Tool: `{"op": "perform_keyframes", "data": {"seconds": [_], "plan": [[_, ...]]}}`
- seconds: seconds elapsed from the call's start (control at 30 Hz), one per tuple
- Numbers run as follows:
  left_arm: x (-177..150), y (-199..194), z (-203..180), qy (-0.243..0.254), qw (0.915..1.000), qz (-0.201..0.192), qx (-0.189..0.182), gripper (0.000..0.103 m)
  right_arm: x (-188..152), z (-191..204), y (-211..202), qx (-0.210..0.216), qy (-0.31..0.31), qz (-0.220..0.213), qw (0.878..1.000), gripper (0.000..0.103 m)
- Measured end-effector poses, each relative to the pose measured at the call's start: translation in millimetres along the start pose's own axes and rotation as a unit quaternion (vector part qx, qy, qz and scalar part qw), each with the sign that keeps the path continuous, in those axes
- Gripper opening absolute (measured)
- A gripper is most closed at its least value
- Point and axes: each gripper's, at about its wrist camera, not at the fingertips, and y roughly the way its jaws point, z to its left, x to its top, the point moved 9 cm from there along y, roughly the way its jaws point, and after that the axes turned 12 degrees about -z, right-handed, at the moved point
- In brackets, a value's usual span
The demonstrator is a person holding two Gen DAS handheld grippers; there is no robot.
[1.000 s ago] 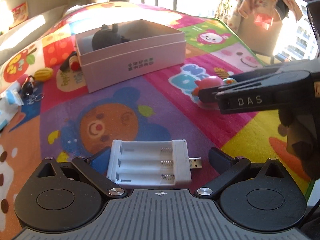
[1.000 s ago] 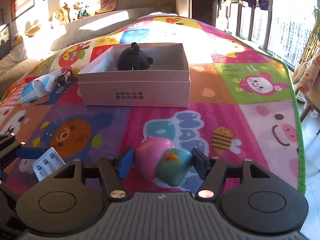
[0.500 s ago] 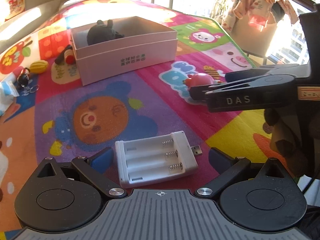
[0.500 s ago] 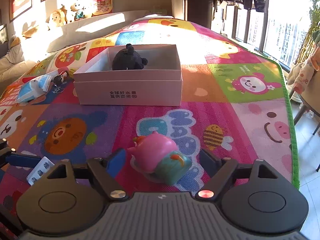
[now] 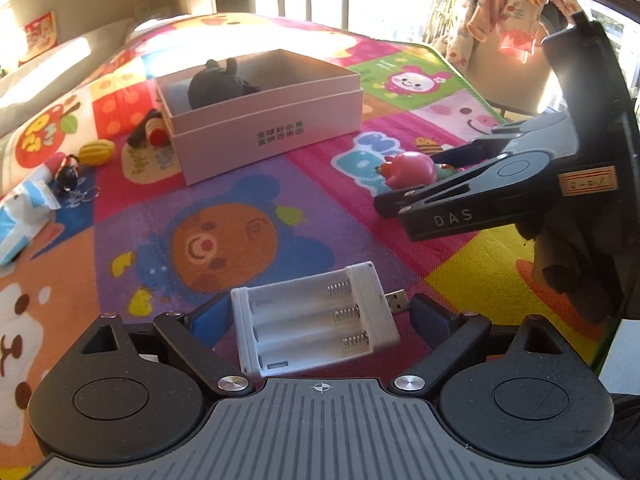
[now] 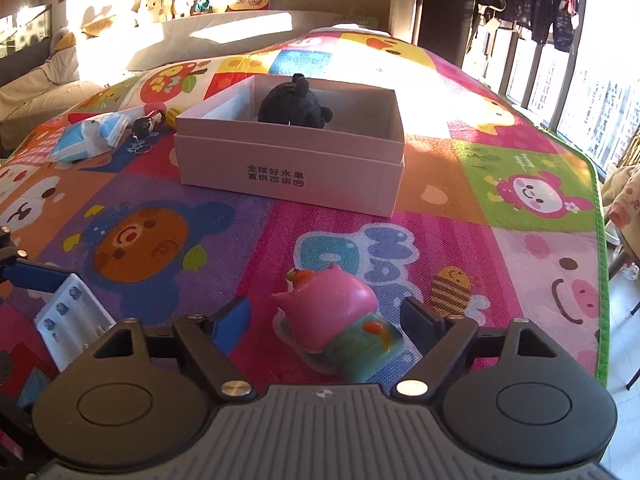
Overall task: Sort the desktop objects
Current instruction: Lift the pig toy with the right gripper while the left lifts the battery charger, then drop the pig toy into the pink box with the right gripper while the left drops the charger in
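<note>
The white battery holder point(image 5: 316, 320) lies flat on the colourful play mat point(image 5: 240, 200), right between the jaws of the left gripper point(image 5: 316, 316), tilted a bit with its USB plug point(image 5: 397, 300) poking toward the right-hand jaw. Those jaws are spread wide and have just been closing a little, but neither blue pad looks like it's pressing on the holder yet. Over on the right gripper point(image 6: 324, 320), same story: the pink toy point(image 6: 330, 316) on its teal base sits on the mat between jaws that are open, with visible gaps on both sides. They've just been closing a touch too.

The pink box point(image 6: 292, 160) is further out in the middle of the mat, open on top, with a black plush toy point(image 6: 294, 104) already inside — so I'd guess that's where both things go. Off to the box's left there's a yellow thing point(image 5: 96, 152), a keychain point(image 5: 68, 178) and a tissue pack point(image 6: 90, 140), not yet sorted.

What could go wrong, as I see it: the holder is skewed, so the jaws might catch a corner or that plug first and spin it rather than grab it square. The pink toy is rounded and glossy-looking — a pinch too high could squirt it out. And the two grippers are close together, so heading for the box at once risks a bump.
</note>
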Motion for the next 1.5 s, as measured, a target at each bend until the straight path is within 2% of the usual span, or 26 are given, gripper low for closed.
{"op": "perform_keyframes", "data": {"seconds": [0.03,0.07,0.1,0.13,0.23,0.33,0.43,0.57,0.67,0.77,0.83,0.93,1.1,1.27,1.4,1.5], "plan": [[0,-2,2,-0.001,1.0000,-0.001,0.001,0.097,-1,-1,2,-0.003,-0.001,0.005,1.000,0.067],[0,-4,4,-0.003,1.0000,-0.002,0.002,0.097,-1,-1,2,-0.001,-0.002,0.006,1.000,0.063],[1,-6,6,-0.005,1.0000,-0.002,0.003,0.097,-1,0,0,0.004,0.000,0.008,1.000,0.053],[1,-7,9,-0.005,1.0000,-0.003,0.004,0.097,0,1,-2,0.008,0.000,0.013,1.000,0.049],[10,-14,15,0.003,0.9998,-0.020,0.007,0.097,5,3,-16,0.032,0.010,0.019,0.999,0.048],[29,-25,23,0.004,0.9988,-0.047,0.011,0.097,19,5,-39,0.059,0.014,0.008,0.998,0.048],[61,-32,31,0.000,0.9965,-0.084,0.003,0.097,48,2,-65,0.069,0.008,-0.031,0.997,0.048],[118,-29,41,0.018,0.9884,-0.150,0.015,0.097,101,-15,-80,0.047,0.011,-0.098,0.994,0.048],[165,-16,50,0.023,0.9798,-0.197,0.027,0.097,145,-30,-70,0.019,0.015,-0.142,0.990,0.048],[204,8,60,0.010,0.9715,-0.235,0.033,0.098,187,-40,-40,0.015,0.038,-0.153,0.987,0.048],[211,29,67,0.008,0.9762,-0.215,0.029,0.098,209,-45,-13,0.003,0.054,-0.152,0.987,0.051],[187,36,86,-0.025,0.9830,-0.178,0.038,0.101,221,-57,25,-0.016,0.085,-0.130,0.988,0.054],[111,26,119,-0.033,0.9883,-0.126,0.080,0.102,203,-67,37,-0.009,0.117,-0.113,0.987,0.057],[49,27,154,-0.060,0.9876,-0.068,0.128,0.102,186,-63,59,-0.009,0.142,-0.068,0.988,0.057],[28,13,173,-0.096,0.9821,-0.072,0.145,0.102,189,-37,69,0.006,0.125,-0.053,0.991,0.057],[22,2,181,-0.116,0.9760,-0.090,0.161,0.102,197,-3,81,0.042,0.114,-0.031,0.992,0.057]]}}
